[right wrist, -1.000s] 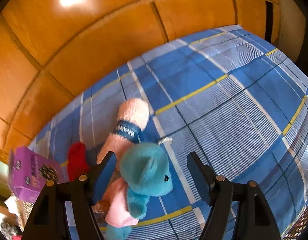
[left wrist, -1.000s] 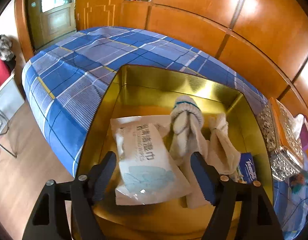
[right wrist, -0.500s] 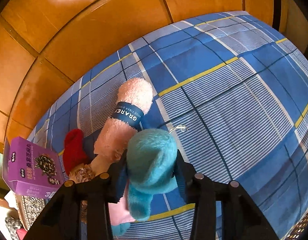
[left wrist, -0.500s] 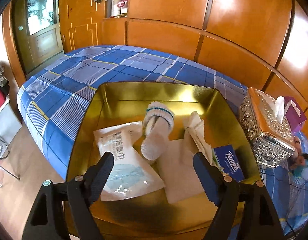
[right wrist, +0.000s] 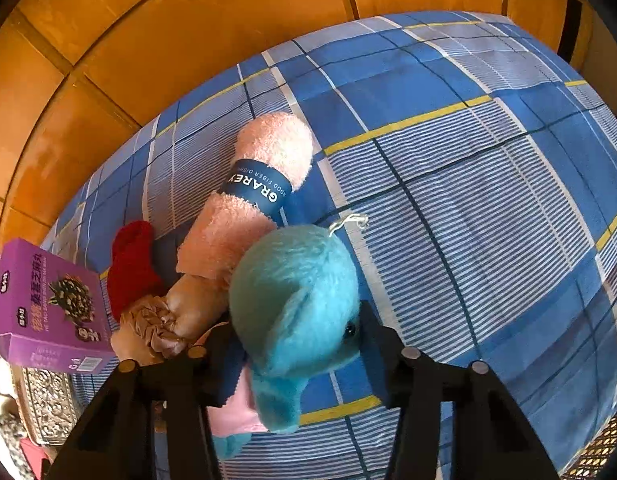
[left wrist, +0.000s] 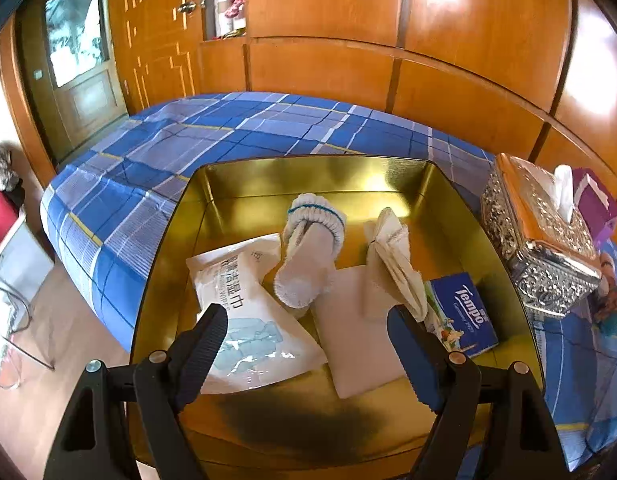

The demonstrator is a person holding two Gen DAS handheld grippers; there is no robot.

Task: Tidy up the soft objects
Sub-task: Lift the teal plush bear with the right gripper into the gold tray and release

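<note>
My right gripper (right wrist: 296, 332) is shut on a teal plush toy (right wrist: 296, 300), gripping its head above the blue plaid bed. Behind it lie a rolled pink towel with a navy band (right wrist: 252, 196), a red sock (right wrist: 130, 264) and a tan bundle (right wrist: 168, 320). My left gripper (left wrist: 308, 340) is open and empty above a gold tin tray (left wrist: 180, 248). The tray holds a wet-wipes pack (left wrist: 248, 312), a white sock (left wrist: 308, 256), a cream cloth (left wrist: 392, 260), a flat white sheet (left wrist: 360, 340) and a Tempo tissue pack (left wrist: 464, 316).
An ornate silver tissue box (left wrist: 540, 248) stands right of the tray. A purple carton (right wrist: 48, 308) sits left of the soft pile. Wooden wall panels run behind the bed (left wrist: 228, 136). The floor drops off left of the bed.
My right gripper closed on the teal plush toy and raised it slightly. My left gripper drew back and up from the tray, staying open.
</note>
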